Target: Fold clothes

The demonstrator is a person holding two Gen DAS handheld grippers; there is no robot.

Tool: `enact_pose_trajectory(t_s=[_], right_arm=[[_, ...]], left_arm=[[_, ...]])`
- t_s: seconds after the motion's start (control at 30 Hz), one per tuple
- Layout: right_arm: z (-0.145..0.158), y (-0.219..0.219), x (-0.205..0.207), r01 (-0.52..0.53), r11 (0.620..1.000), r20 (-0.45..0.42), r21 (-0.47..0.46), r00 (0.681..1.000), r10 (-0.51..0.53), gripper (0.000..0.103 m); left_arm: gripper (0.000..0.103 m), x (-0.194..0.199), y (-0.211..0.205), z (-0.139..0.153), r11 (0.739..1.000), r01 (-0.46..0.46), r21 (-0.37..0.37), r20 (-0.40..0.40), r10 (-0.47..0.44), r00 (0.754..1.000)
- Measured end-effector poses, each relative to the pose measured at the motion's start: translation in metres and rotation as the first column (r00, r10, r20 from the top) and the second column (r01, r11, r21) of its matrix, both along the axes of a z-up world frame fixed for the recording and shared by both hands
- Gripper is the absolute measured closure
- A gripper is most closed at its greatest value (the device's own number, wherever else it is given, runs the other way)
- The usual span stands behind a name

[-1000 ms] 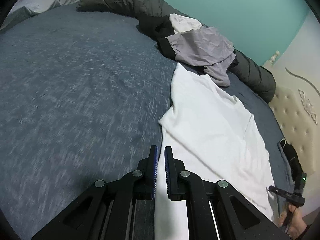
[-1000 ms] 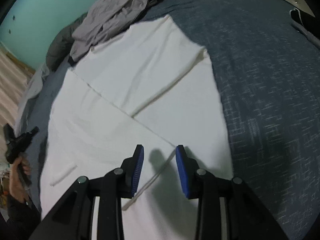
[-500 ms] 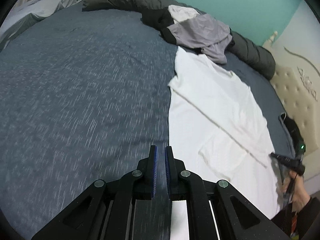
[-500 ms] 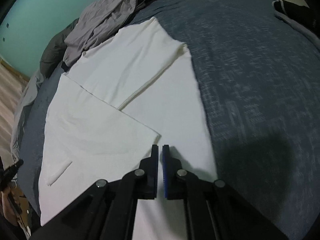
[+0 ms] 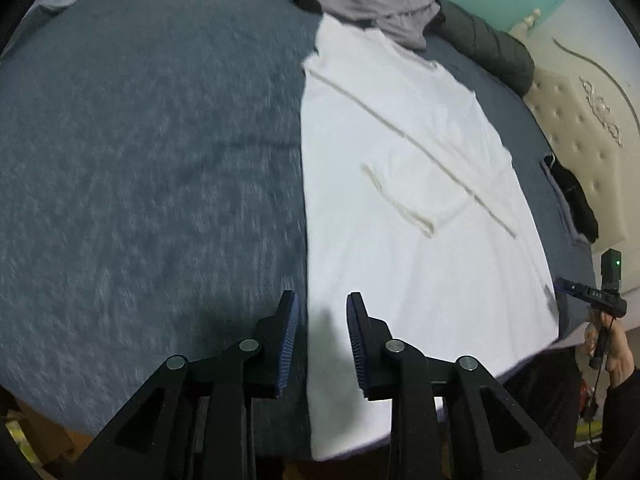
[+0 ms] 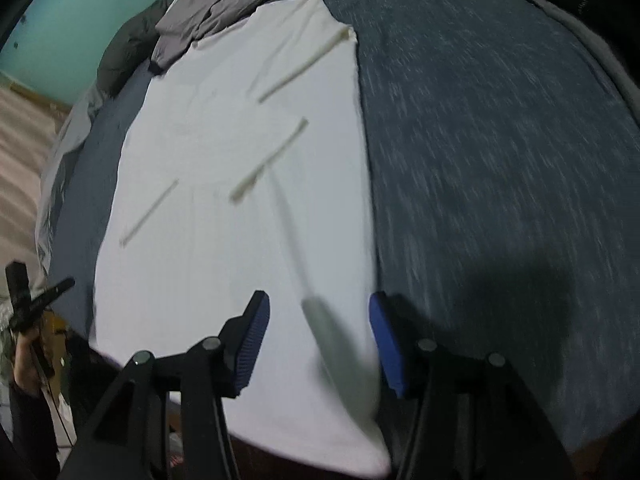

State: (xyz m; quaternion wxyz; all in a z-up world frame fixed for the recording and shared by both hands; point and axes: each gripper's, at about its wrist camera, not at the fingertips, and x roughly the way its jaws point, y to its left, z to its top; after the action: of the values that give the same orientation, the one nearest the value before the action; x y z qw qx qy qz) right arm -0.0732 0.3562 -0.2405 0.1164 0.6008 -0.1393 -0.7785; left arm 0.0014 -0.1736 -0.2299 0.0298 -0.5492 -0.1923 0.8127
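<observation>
A white T-shirt (image 5: 420, 208) lies flat on the blue-grey bed (image 5: 152, 152), its sleeves folded in over the body. My left gripper (image 5: 322, 296) hovers over the shirt's left edge near the hem. Its jaws are opening, with nothing pinched between the blue pads. In the right wrist view the same shirt (image 6: 240, 200) runs away from me. My right gripper (image 6: 318, 296) hangs above the shirt's right edge near the hem, its jaws also opening and free of cloth. Each view shows the other gripper beside the hem: the right gripper (image 5: 564, 286) and the left gripper (image 6: 68, 283).
A heap of grey and dark clothes (image 5: 376, 4) lies past the shirt's collar, next to a dark rolled duvet (image 5: 492, 48). A cream tufted headboard (image 5: 580, 140) and a dark item (image 5: 576, 196) border the right side. The bed's near edge runs just under both grippers.
Both grippers have drawn back along the shirt towards its hem. Half a second ago both were shut; now both jaws stand apart. The shirt lies narrower, its sides folded in.
</observation>
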Motion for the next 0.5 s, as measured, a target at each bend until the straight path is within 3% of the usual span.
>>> enact_pose_trajectory(t_s=[0.07,0.5], right_arm=[[-0.002,0.006,0.016,-0.001,1.0,0.016,0.009,1.0,0.001,0.05],[-0.009,0.023,0.061,0.014,0.999,0.048,-0.034,0.999,-0.013,0.05]], left_arm=[[0.061,0.006,0.007,-0.004,1.0,0.015,-0.001,0.02,-0.015,1.0],[0.047,0.031,0.011,-0.016,0.999,0.028,0.019,0.108,-0.03,0.994]])
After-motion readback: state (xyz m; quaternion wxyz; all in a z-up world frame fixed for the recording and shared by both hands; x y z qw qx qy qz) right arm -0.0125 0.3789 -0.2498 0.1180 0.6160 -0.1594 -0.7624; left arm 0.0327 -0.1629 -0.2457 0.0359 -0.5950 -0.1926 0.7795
